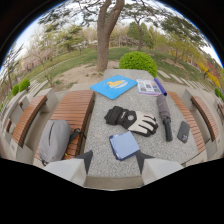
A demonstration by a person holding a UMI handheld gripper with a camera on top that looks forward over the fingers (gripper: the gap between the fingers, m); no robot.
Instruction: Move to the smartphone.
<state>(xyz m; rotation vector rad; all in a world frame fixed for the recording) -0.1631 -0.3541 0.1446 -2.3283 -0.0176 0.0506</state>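
A dark smartphone (183, 131) lies near the right edge of the grey stone table (102, 145), ahead and to the right of my fingers. My gripper (114, 161) is open above the table's near edge with nothing between its fingers. A small blue notebook (124, 145) lies just ahead of the fingers, slightly right of the gap. A folded dark umbrella (164, 116) lies just left of the phone.
Black-and-white gloves (131, 120) lie mid-table. A blue folder (114, 86) and a booklet (149, 87) lie at the far end. A grey backpack (54, 141) rests on the left wooden bench (75, 107); another bench (189, 120) runs along the right. A tree trunk (106, 35) stands beyond.
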